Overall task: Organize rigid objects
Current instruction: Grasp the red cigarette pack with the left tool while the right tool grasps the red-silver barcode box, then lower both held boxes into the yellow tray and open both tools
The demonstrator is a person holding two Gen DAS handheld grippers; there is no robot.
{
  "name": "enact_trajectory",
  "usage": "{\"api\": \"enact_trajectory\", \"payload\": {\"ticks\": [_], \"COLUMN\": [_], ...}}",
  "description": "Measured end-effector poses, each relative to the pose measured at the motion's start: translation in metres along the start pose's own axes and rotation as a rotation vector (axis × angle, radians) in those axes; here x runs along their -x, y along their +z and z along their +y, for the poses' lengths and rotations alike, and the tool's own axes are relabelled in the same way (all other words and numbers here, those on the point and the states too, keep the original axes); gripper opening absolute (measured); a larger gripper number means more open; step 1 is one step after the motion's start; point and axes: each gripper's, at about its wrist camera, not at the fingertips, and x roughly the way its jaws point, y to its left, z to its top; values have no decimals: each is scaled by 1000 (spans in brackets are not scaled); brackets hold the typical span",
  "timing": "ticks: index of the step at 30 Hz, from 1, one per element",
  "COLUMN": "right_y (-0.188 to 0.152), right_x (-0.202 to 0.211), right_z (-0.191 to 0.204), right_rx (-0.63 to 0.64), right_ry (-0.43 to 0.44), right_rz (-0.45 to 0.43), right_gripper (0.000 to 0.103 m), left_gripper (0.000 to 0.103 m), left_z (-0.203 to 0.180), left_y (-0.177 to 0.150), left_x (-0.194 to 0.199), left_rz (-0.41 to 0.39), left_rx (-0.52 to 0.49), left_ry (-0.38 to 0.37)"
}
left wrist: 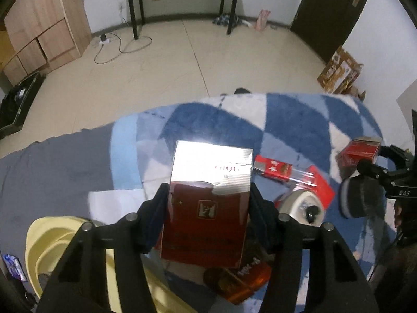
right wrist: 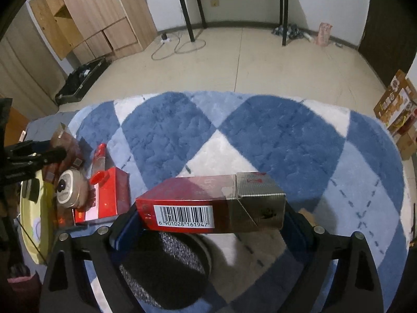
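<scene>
1. Cigarette packs: the left gripper (left wrist: 208,203) is clamped across the sides of a glossy red-and-silver pack (left wrist: 208,203), lifted above the blue-and-white checked rug (left wrist: 294,120).
2. Right gripper (right wrist: 211,215) pinches a second red pack with a barcode (right wrist: 208,206) end to end, probably both headed for the pale yellow tray (left wrist: 49,245) at the rug's left edge.

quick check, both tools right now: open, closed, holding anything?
Left tool: closed on a red and silver pack, held upright.
Right tool: closed on a red pack lying crosswise, barcode facing the camera.
</scene>
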Motion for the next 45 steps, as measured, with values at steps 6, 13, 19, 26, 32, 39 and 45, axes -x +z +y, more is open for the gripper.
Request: {"api": "enact_trajectory", "payload": {"ticks": [6, 13, 19, 26, 32, 39, 45], "right_y": [0, -7, -47, -78, -75, -76, -74], "right_x": [58, 90, 42, -18, -62, -74, -9], "right_z": [6, 138, 295, 374, 406, 407, 367], "right_rx": [20, 230, 461, 612, 697, 684, 619], "right_ry": [-9, 196, 368, 353, 260, 288, 341], "right_rz": [-140, -227, -108, -23, 19, 38, -82], "right_gripper": [93, 93, 93, 92, 92, 95, 103], "left_gripper": [59, 59, 59, 59, 56, 64, 103], "left_z": [11, 76, 125, 150, 158, 165, 147], "left_y": [-19, -86, -169, -216, -221, -226, -210], "left_x": [63, 129, 126, 79, 58, 68, 108], "left_rz": [-75, -116, -66, 33, 36, -14, -125], "left_rx": [24, 146, 283, 343, 357, 378, 317], "left_ry": [1, 127, 207, 144, 103, 67, 127]}}
